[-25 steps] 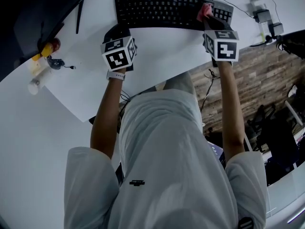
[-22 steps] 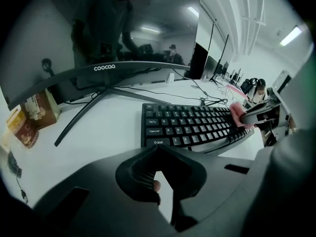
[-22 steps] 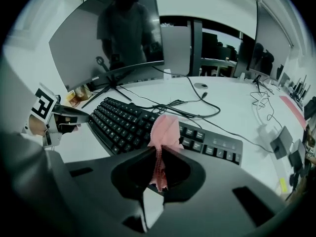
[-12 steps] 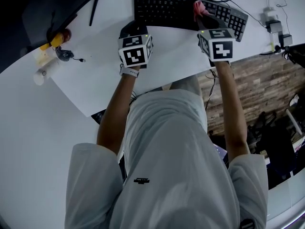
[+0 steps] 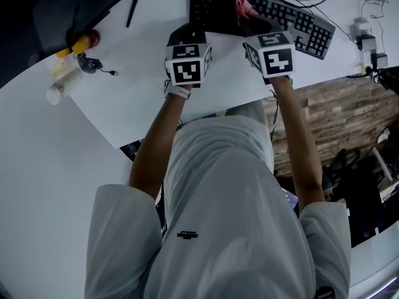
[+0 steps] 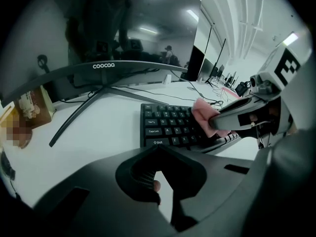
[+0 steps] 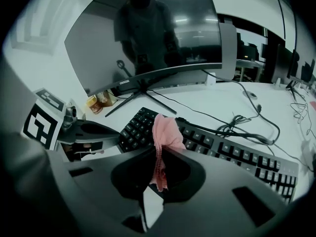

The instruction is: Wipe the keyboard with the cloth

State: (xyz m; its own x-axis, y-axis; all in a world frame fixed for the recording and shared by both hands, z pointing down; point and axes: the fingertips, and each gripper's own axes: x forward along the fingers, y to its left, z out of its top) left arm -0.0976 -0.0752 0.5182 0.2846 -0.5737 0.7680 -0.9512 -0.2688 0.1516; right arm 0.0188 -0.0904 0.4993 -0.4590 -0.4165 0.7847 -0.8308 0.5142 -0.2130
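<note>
Rt gripper [image 5: 248,17] has slid left along the keyboard [image 5: 305,27], now approx mid-board, jaws pinching the pink cloth [image 7: 165,132] on the keys. Left gripper [image 6: 158,152] is pressed together, empty, near the board's left end. I judge wiping part done; left keys remain

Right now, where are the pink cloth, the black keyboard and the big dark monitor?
Pink cloth [image 7: 165,132]: right gripper view, bunched top.
Black keyboard [image 5: 218,8]: head view, left keys.
Big dark monitor [image 6: 103,66]: left gripper view, lower edge.
</note>
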